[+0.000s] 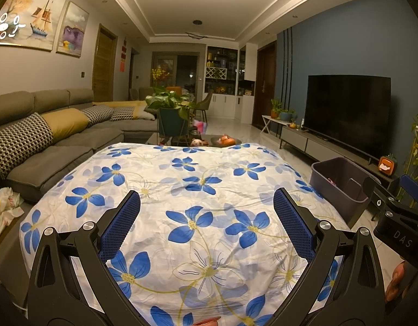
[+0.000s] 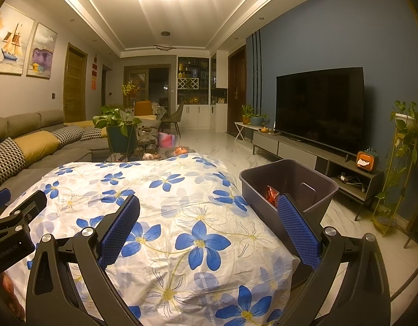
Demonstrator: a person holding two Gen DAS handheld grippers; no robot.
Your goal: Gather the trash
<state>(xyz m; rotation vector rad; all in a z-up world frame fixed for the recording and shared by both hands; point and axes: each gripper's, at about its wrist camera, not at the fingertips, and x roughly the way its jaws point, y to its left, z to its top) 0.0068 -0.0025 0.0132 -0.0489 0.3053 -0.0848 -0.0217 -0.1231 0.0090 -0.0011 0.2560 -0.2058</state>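
Note:
A table under a white cloth with blue flowers (image 1: 198, 206) (image 2: 165, 217) fills the foreground; I see no loose trash on it. My left gripper (image 1: 206, 217) hovers over the cloth, open, nothing between its blue pads. My right gripper (image 2: 209, 222) is also open and empty, over the table's right part. A dark plastic bin (image 2: 290, 187) (image 1: 342, 184) stands on the floor at the table's right side. A red crumpled wrapper (image 2: 272, 193) lies inside it, just beyond my right gripper's right finger (image 2: 297, 231). The other gripper's body shows at each view's edge.
A grey sofa (image 1: 54, 141) with patterned cushions runs along the left. A TV (image 2: 320, 106) on a low cabinet lines the blue wall at right. A potted plant (image 1: 171, 108) and a low table with fruit stand beyond the cloth. A tall plant stand (image 2: 401, 157) is far right.

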